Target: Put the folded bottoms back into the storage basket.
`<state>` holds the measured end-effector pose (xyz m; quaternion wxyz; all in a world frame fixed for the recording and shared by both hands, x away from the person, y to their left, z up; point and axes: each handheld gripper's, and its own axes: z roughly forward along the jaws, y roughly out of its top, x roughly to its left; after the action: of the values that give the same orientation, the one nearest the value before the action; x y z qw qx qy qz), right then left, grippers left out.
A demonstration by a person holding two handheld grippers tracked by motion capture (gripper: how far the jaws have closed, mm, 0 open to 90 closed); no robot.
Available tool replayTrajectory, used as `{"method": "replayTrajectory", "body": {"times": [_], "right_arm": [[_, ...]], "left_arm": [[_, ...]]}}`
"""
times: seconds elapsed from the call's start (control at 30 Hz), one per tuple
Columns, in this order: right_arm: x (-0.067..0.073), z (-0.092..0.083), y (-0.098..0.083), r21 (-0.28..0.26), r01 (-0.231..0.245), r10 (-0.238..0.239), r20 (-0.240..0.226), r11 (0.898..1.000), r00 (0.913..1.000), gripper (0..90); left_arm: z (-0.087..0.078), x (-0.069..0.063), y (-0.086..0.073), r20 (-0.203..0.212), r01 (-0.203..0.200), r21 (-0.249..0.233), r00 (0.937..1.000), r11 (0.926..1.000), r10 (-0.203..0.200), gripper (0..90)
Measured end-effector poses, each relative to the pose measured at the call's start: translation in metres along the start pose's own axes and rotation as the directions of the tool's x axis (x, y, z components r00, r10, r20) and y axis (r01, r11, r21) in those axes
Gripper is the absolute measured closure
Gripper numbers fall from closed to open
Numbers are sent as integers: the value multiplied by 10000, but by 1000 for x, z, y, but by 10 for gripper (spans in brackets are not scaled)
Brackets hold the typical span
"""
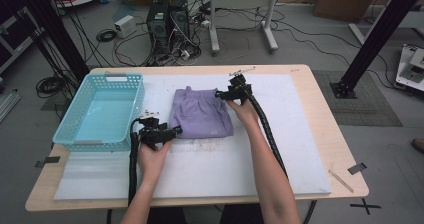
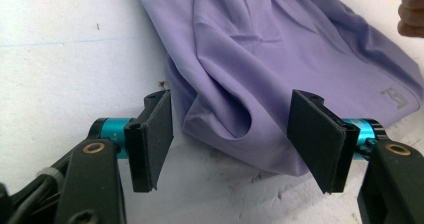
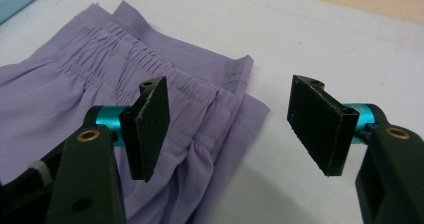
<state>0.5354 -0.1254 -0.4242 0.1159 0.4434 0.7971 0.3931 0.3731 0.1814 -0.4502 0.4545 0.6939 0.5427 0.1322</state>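
From the high view, the folded purple shorts (image 1: 201, 113) lie on the white mat (image 1: 280, 149) that covers the bench (image 1: 325, 109), just right of the light-blue basket (image 1: 100, 111). Their long axis runs away from the person, with the gathered waistband at the far end and the hems at the near end. The left hand-held gripper (image 1: 175, 131) sits at the near left corner of the shorts, between basket and cloth, and the right hand-held gripper (image 1: 220, 94) is at the far right corner by the waistband.

The left gripper view adds what the high view cannot resolve: the left hand-held gripper (image 2: 232, 134) is released, its jaws standing wide on either side of a rumpled fold at the corner of the shorts (image 2: 280, 69), the pads (image 2: 155, 134) clear of the cloth. A small grey logo shows near the hem.

In the right gripper view, the right hand-held gripper (image 3: 227, 126) is also released. Its jaws stand apart above the waistband corner of the shorts (image 3: 75, 99); one jaw is over the elastic gathers, the other over bare mat beyond the edge of the shorts.
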Motion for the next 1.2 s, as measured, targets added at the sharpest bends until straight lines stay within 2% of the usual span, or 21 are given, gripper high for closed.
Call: {"method": "replayTrajectory", "body": {"times": [0.2,0.27,0.33,0.47,0.5,0.57,0.6,0.63,0.67,0.7,0.73,0.77,0.8,0.83,0.87,1.03,1.2], "right_arm": [[1,12,1,262,-299,291,314,9992,9991,339],[-1,18,0,612,-450,421,474,9971,9980,322],[-2,19,0,728,-549,514,493,9958,9975,324],[-4,24,-2,937,-1042,1037,103,9901,9946,373],[-4,24,-2,937,-1042,1037,103,9901,9946,373],[-3,24,-2,951,-998,988,148,9905,9950,389],[-3,24,-2,1019,-970,973,26,9901,9953,495],[-3,24,-2,1019,-970,973,26,9901,9953,495],[-4,23,-2,1057,-1045,1099,-464,9889,9929,644],[-3,24,-3,1025,-1108,1200,-888,9886,9888,675],[0,24,-3,1009,-1044,1128,-821,9894,9902,721],[0,24,-3,1009,-1044,1128,-821,9894,9902,721],[1,23,-2,1048,-976,1066,-836,9897,9908,761],[1,23,-2,1048,-976,1066,-836,9897,9908,761],[2,23,-2,1010,-955,1041,-833,9903,9911,774],[5,19,-2,953,-667,772,-1107,9932,9909,799],[11,9,1,672,-440,504,-962,9968,9941,803]], "left_arm": [[2,-1,1,-167,-102,260,9998,9996,106,393],[3,-2,1,-185,-88,352,9998,9993,95,413],[5,-3,2,-218,-25,463,9998,9989,35,428],[5,-3,2,-288,32,530,9996,9986,-16,473],[6,-3,3,-300,70,552,9995,9984,-53,473],[7,-4,3,-181,213,569,9996,9982,-203,556],[8,-5,3,31,254,727,9997,9970,-257,604],[9,-8,3,-46,201,703,9998,9973,-198,604],[10,-10,3,-74,145,748,9999,9971,-139,616],[10,-10,3,-18,134,797,9999,9967,-133,645],[11,-11,3,108,242,850,9996,9961,-252,720],[12,-11,3,89,295,896,9995,9955,-304,720],[13,-11,3,158,293,970,9994,9949,-309,798],[14,-12,4,175,300,1027,9993,9943,-319,798],[15,-13,4,322,306,1114,9989,9933,-344,862],[14,-13,3,581,399,1192,9972,9921,-471,879],[6,-14,7,659,300,847,9972,9960,-356,881]]}}
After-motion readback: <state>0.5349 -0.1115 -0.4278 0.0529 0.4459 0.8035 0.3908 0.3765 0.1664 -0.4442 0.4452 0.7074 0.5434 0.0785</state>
